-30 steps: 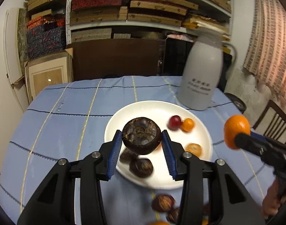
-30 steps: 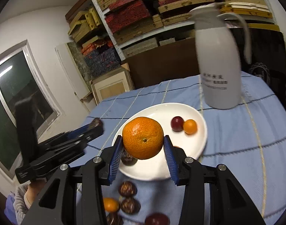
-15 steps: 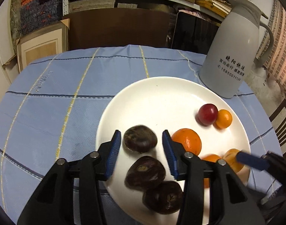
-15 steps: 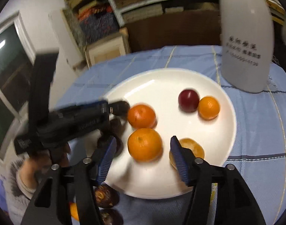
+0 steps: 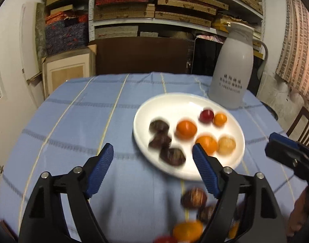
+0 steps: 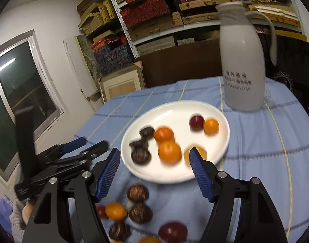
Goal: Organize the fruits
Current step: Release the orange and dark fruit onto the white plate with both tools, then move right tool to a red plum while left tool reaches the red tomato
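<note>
Jaws of left gripper [image 5: 152, 160] and right gripper [image 6: 154, 162] just opened, both apart, nothing between. Release step done: dropped fruit lies on plate [image 5: 195, 101] ahead of jaws. Loose fruit [image 6: 137, 193] waits on worktop [image 5: 83, 111] below jaws. Next: descend, straddle one piece, close.

1. The loose fruits [image 5: 194, 199] on the near tablecloth are motion-smeared in the left wrist view; several are cut off by the bottom edge.
2. The dark fruits [image 6: 141, 144] on the plate's left blur together, so their kind is unclear.
3. The pale orange fruit [image 6: 201, 151] is partly hidden behind a blue pad.
4. The jug's print [image 6: 237, 82] is unreadable.
</note>
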`<move>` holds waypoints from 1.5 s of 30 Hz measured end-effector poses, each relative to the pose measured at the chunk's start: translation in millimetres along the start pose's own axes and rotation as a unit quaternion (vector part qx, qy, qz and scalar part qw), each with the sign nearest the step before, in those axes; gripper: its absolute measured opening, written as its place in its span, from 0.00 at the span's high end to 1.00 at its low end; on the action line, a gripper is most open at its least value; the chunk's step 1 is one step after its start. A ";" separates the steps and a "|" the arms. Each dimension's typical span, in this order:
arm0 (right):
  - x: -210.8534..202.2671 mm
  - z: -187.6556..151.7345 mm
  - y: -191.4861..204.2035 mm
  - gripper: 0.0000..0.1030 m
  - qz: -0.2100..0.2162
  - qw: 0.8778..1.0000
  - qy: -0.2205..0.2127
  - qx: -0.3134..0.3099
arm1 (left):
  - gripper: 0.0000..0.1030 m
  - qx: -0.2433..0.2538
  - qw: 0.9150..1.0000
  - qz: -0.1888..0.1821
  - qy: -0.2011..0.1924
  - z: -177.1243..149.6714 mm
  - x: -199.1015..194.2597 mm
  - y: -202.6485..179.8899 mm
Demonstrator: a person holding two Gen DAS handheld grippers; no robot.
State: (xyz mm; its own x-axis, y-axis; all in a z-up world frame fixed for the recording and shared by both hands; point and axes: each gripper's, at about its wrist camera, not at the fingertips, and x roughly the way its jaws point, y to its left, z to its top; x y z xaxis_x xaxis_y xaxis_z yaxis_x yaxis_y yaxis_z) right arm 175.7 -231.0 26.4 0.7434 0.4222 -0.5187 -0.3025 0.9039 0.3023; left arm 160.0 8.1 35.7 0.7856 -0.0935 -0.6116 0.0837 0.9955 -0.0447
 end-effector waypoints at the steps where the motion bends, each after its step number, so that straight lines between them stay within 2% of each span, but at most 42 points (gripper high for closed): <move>1: -2.7 -9.7 -1.4 0.31 -0.006 1.000 0.001 0.001 | 0.22 -0.005 1.000 0.002 0.001 -9.0 -3.8 1.4; 5: -11.8 -48.8 -18.5 0.31 -0.043 0.999 0.019 0.014 | 0.19 -0.018 1.000 0.013 0.016 -49.6 -15.2 6.6; 8: -23.8 -59.7 -30.0 0.30 -0.033 0.998 0.019 0.041 | 0.19 -0.006 0.999 0.021 0.025 -68.8 -22.4 2.5; 12: -35.9 -73.9 -36.7 0.28 -0.047 0.998 0.009 0.050 | 0.15 0.004 0.999 0.025 0.026 -81.4 -29.8 -0.5; 19: -41.4 -94.1 -33.0 0.27 -0.057 0.998 0.022 0.035 | 0.14 0.007 0.999 0.034 0.023 -84.4 -34.6 -1.2; 45: -37.2 -98.1 -22.3 0.26 -0.050 0.998 0.034 0.019 | 0.12 0.011 0.998 0.030 0.055 -86.8 -19.4 -0.4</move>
State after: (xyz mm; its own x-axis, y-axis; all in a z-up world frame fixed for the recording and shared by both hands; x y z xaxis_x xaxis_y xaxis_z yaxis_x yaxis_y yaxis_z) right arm 96.2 -260.3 -39.5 0.7257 0.3357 -0.6006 -0.2053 0.9388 0.2767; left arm 91.6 10.9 -20.9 0.7180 -0.0310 -0.6953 0.0535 0.9985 0.0107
